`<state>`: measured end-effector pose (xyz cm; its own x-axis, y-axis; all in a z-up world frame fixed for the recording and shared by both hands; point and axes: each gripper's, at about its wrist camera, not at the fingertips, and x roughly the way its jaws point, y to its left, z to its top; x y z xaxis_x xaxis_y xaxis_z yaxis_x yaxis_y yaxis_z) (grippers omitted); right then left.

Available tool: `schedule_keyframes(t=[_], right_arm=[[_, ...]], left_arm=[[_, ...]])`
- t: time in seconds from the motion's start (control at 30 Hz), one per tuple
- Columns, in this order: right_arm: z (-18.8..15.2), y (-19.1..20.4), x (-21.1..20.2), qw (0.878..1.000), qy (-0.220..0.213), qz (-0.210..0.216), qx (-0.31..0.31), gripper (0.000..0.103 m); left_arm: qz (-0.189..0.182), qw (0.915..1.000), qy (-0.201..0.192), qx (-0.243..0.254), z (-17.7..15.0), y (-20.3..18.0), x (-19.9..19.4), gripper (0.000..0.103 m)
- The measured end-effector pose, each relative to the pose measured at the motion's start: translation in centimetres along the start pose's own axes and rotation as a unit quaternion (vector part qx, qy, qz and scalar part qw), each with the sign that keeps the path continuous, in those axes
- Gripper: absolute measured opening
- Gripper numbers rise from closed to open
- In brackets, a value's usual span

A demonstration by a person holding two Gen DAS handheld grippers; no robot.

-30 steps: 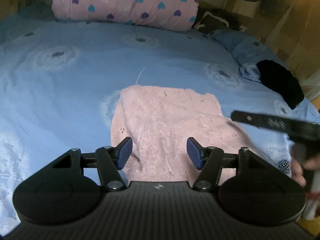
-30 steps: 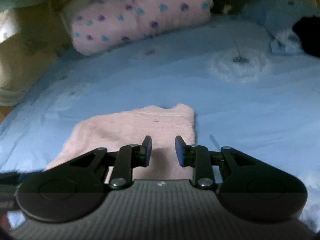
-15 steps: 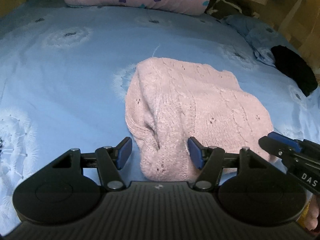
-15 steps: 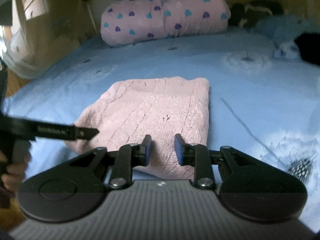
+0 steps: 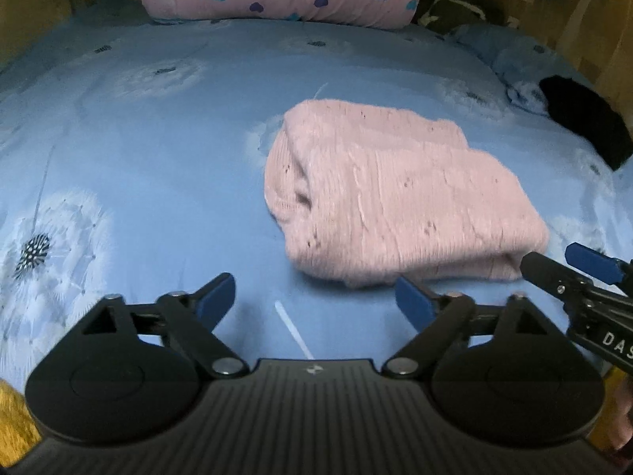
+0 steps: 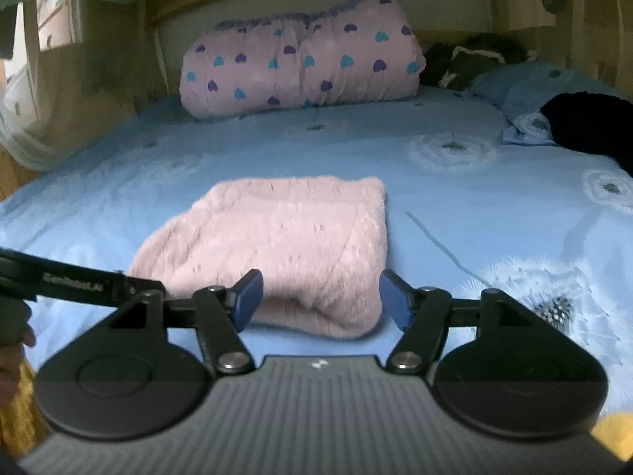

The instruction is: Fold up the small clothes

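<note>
Pink sweater (image 5: 395,194) lies folded mid-frame on bed (image 5: 158,150); left gripper (image 5: 312,297) and right gripper (image 6: 320,297) fingers opening, nothing between, apparently releasing the finished fold.

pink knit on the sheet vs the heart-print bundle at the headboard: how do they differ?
The pink knit is plain, folded flat and low, near both claws. The heart-print bundle carries purple and teal hearts, is rolled thick and bulky, and lies at the far end of the bed. Both are pink and rest on the blue sheet.

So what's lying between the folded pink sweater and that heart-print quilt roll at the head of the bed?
Nothing: only bare blue bedsheet separates the pink sweater from the quilt roll, clearest in the right wrist view.
</note>
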<state>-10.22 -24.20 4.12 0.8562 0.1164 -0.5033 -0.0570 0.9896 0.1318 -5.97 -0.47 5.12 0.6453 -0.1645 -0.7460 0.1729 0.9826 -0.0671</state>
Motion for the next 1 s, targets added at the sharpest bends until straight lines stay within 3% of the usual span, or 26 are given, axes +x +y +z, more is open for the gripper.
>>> schedule_keyframes(t=[0.27, 0.43, 1.0], right_arm=[[-2.4, 0.0, 1.1, 0.999, 0.041, -0.034, 0.006, 0.072], [-3.5, -0.5, 2.1, 0.996, 0.063, -0.060, 0.025, 0.073], [-4.8, -0.1, 2.4, 0.997, 0.044, -0.059, 0.008, 0.080]], left_arm=[[0.044, 0.9984, 0.032, 0.014, -2.2, -1.6, 2.1, 0.100], [0.062, 0.9975, 0.025, 0.023, -2.6, -2.0, 2.7, 0.103], [0.065, 0.9975, 0.022, 0.018, -2.7, -1.8, 3.0, 0.103]])
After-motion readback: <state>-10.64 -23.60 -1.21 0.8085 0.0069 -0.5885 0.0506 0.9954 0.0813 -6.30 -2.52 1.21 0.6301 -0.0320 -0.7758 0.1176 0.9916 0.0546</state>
